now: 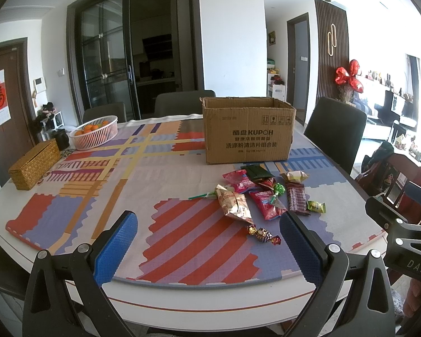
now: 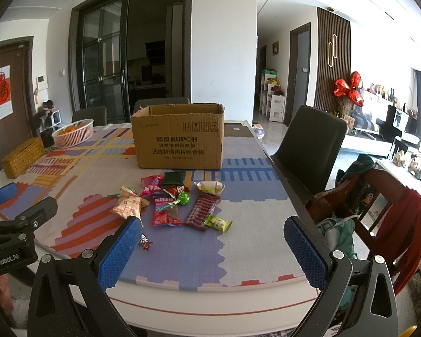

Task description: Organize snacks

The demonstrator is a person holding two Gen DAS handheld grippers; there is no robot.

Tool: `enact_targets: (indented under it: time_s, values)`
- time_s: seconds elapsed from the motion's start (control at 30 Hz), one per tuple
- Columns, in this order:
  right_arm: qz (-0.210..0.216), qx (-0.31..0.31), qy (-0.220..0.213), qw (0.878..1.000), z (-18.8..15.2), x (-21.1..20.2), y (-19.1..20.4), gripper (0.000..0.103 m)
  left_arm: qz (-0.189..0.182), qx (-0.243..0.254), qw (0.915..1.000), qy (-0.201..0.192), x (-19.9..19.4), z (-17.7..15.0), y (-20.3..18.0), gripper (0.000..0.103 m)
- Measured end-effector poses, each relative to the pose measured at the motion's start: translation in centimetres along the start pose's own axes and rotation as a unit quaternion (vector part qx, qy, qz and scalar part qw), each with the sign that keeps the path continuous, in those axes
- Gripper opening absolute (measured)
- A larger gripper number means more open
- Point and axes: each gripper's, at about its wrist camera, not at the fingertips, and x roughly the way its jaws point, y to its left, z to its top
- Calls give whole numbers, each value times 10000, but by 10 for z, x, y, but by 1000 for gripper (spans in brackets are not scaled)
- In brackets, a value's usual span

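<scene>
Several snack packets lie loose on the patterned table mat in front of an open cardboard box (image 1: 248, 129) (image 2: 179, 137). Among them are a tan foil bag (image 1: 234, 203) (image 2: 127, 203), red packets (image 1: 266, 203) (image 2: 165, 213), a green lollipop (image 1: 279, 189) (image 2: 183, 198), a striped dark-red bar (image 1: 296, 198) (image 2: 202, 210), a small green candy (image 1: 316, 206) (image 2: 217, 222) and a foil-wrapped sweet (image 1: 262, 234) (image 2: 145, 242). My left gripper (image 1: 209, 221) is open and empty, near the table's front edge. My right gripper (image 2: 213, 229) is open and empty, just short of the snacks.
A white basket of oranges (image 1: 96, 132) (image 2: 73, 133) and a woven tissue box (image 1: 35, 164) (image 2: 22, 157) stand at the far left. Dark chairs (image 1: 335, 132) (image 2: 311, 143) surround the table. A wooden child's chair with red cloth (image 2: 379, 210) stands at the right.
</scene>
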Motion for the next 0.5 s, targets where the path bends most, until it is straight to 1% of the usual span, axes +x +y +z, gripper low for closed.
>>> enact_targets:
  time_s: [0.3, 0.5]
  values:
    - [5, -1, 20, 10000, 0, 3, 0, 102, -17, 6, 10000, 61, -4, 3, -1, 103]
    - [20, 2, 154, 9999, 0, 11, -1, 102, -108, 78, 9998, 151, -1, 4, -6, 103]
